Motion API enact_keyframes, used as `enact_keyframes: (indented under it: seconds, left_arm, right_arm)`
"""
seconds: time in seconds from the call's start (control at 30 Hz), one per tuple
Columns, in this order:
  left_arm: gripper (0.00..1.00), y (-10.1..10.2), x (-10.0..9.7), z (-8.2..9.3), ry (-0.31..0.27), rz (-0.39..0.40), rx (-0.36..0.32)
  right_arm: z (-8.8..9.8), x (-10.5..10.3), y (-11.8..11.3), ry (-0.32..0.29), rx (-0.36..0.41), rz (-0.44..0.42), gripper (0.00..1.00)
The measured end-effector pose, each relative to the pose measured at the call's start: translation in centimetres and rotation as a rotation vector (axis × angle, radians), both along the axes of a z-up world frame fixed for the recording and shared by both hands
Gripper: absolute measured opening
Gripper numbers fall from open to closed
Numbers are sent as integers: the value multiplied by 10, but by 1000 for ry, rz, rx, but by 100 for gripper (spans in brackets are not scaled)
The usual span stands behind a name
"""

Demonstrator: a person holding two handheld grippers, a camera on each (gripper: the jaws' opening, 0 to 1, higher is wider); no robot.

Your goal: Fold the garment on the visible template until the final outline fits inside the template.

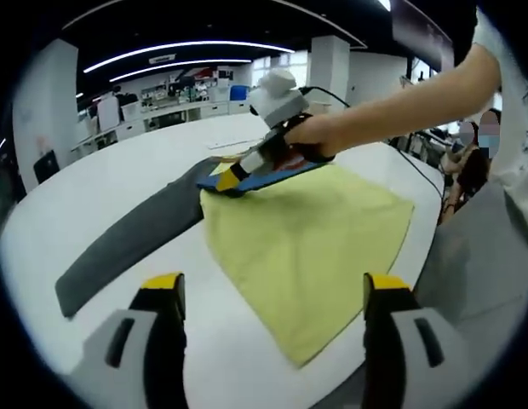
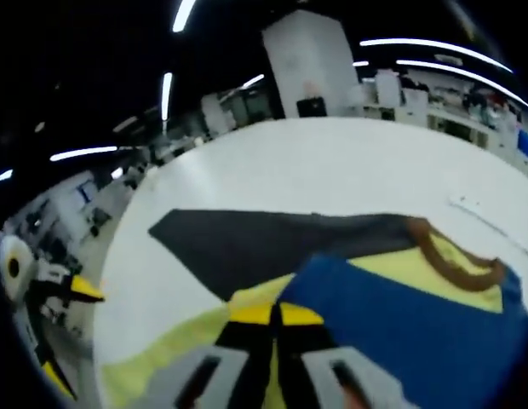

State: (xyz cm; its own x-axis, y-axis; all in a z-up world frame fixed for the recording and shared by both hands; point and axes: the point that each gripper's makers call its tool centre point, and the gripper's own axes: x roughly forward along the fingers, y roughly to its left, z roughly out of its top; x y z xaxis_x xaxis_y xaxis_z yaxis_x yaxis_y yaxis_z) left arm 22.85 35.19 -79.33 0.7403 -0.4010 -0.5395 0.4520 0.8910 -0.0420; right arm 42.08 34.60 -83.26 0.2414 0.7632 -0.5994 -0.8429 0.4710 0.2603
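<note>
Nearest in the left gripper view, the left claw (image 1: 274, 298) hangs released, its two yellow-tipped jaws standing well apart at 7 and 5 o'clock above the white worktop (image 1: 94, 204), gripping nothing. Just past the jaws lies the garment (image 1: 307, 247), its yellow cloth spread across the middle of the worktop and reaching out toward the 3 o'clock edge. A dark grey panel (image 1: 132, 243) stretches from under the garment's 10 o'clock side out toward 8 o'clock. Beyond the cloth, at about 12 o'clock, a hand (image 1: 311, 135) carries the right claw (image 1: 223, 181) down onto the garment's far edge, where a blue part (image 1: 272, 177) shows.

From the right gripper view, the right claw (image 2: 271, 313) is clenched on the garment (image 2: 400, 328) at 6 o'clock, jaws pressed together over yellow cloth beside the blue fabric. A brown collar (image 2: 443, 256) curves at 3 o'clock. The dark grey panel (image 2: 247, 243) lies just beyond, on the white worktop (image 2: 332, 162). At 9 o'clock the left claw (image 2: 60, 328) shows off the worktop's edge. Farthest back stand a white pillar (image 2: 311, 60) and ceiling light strips (image 2: 443, 47).
</note>
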Motion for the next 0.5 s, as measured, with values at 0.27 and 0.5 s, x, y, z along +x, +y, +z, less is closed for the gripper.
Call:
enact_keyframes:
  seconds: [0.27,0.5]
  left_arm:
    - [83,1,0,-1,3,2,-4]
    - [83,2,0,-1,3,6,-8]
  right_arm:
    - [4,0,2,-8,15,29,0]
    - [18,0,3,-84,90,61,55]
